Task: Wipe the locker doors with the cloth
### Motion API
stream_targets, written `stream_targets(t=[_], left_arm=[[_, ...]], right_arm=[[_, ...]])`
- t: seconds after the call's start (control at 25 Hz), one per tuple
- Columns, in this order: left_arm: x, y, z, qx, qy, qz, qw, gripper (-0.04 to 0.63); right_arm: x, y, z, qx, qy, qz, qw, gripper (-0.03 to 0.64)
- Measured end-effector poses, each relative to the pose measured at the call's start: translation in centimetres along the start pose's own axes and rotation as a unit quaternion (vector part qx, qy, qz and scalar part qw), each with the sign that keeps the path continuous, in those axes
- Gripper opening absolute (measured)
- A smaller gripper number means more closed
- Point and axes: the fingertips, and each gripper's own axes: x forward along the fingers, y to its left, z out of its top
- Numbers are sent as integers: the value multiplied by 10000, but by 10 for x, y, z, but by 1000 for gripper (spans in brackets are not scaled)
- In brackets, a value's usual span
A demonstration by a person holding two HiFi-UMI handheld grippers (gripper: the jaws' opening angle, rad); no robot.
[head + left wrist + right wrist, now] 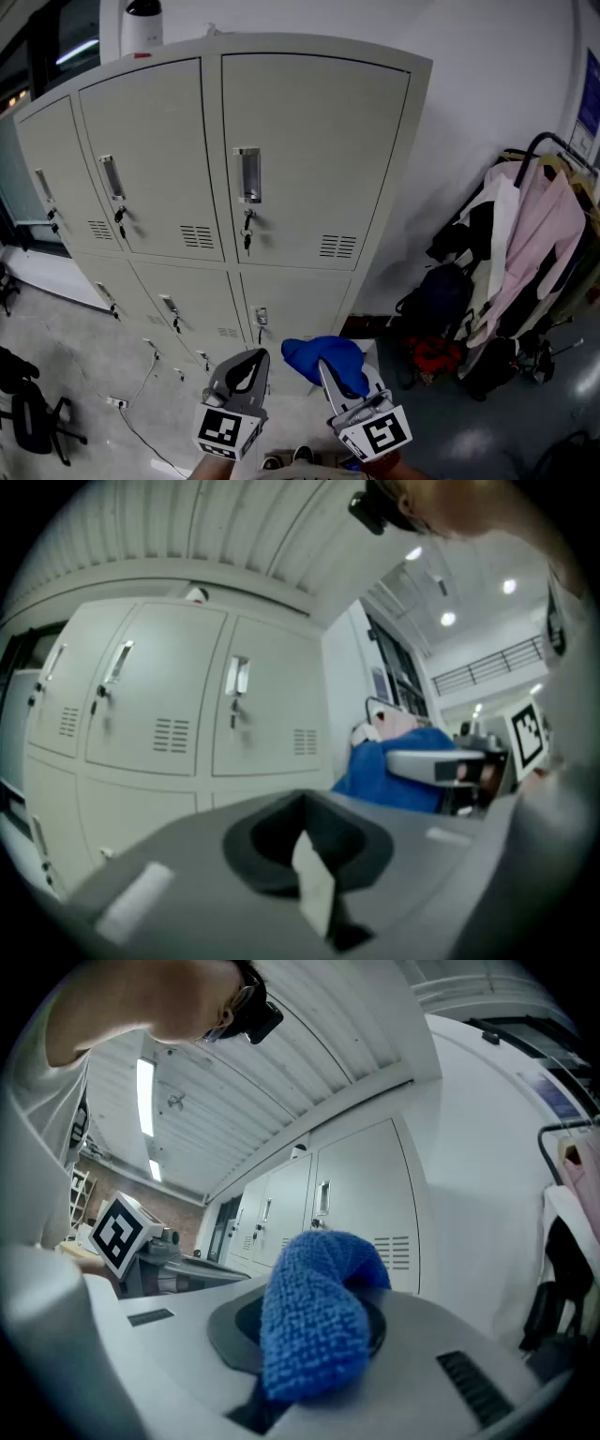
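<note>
Jaws of the right gripper [324, 370] pinch the blue cloth [339, 360], low in the frame's centre; the left gripper [249, 364] is closed on nothing. Best to press the cloth flat to the locker doors [309, 159], skirting handles [247, 175] and dangling keys [247, 236]. Hung coats [534, 234] crowd the right.

Grey left tongs [251, 366], whitish right tongs [330, 377], black-and-white square-marker cubes [228, 432].

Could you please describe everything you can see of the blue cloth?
The cloth is bright blue with a nubby, woven microfibre look. It is bunched and folded over, clamped in the right tongs, its free end bulging past the tips. It is held in the air short of the locker doors, touching nothing else.
</note>
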Motion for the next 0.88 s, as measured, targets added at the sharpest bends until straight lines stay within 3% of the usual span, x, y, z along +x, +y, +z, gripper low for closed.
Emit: stream_targets(t=[0.16,0.32,0.56,0.72,0.88], left_arm=[[29,9,36,110,4,-181,9998,2],[46,38,101,384,-375,-279,9982,2],[57,103,206,700,-820,-41,9942,2],[65,136,265,825,-979,85,9917,2],[74,156,303,828,-1031,44,9912,2]], right_arm=[[24,-24,39,-484,-162,216,9985,23],[67,-39,96,-1140,-414,367,9919,23],[151,-51,205,-2116,-987,334,9718,23],[201,-46,284,-2628,-1673,312,9497,23],[244,-52,325,-2909,-1762,96,9403,23]])
